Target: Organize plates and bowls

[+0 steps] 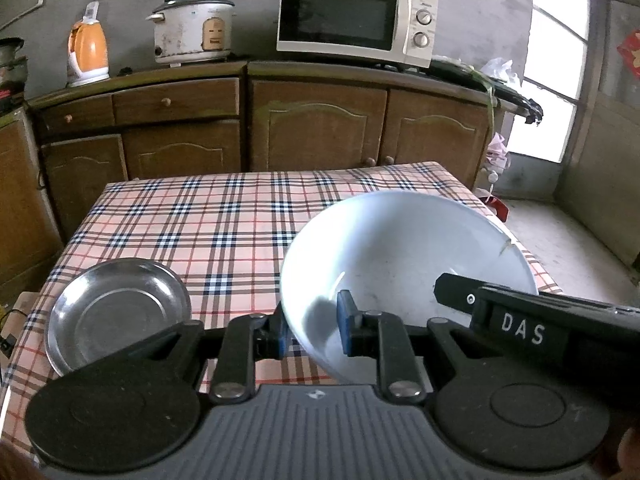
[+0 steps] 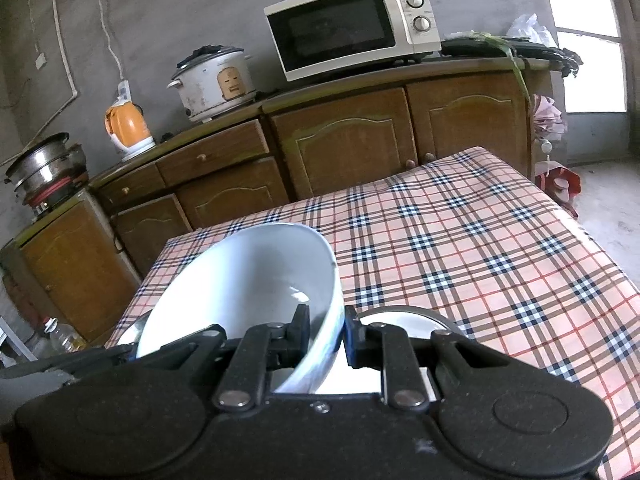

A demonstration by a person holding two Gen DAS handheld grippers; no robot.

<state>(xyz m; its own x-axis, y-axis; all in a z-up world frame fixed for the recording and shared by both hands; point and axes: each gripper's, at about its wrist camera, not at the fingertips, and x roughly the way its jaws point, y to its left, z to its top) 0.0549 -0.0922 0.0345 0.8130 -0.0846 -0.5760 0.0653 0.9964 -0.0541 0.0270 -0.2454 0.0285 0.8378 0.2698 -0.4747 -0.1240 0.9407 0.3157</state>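
A large white bowl (image 1: 400,264) hangs tilted over the plaid tablecloth (image 1: 200,220), gripped at opposite sides of its rim. My left gripper (image 1: 312,326) is shut on the near-left rim, one blue pad inside and one outside. My right gripper (image 2: 327,332) is shut on the rim of the same bowl (image 2: 248,280); it also reaches in from the right as a black arm (image 1: 452,288). A shallow steel plate (image 1: 116,312) sits empty on the table's near-left corner. A metal-rimmed dish (image 2: 416,316) shows partly under the bowl; its inside is mostly hidden.
Brown cabinets (image 1: 312,128) stand behind the table, carrying a microwave (image 1: 352,20), a rice cooker (image 1: 192,28) and an orange kettle (image 1: 88,52). Stacked metal pots (image 2: 44,172) sit on a low cabinet at the left. A bright doorway (image 1: 556,80) and concrete floor lie right of the table.
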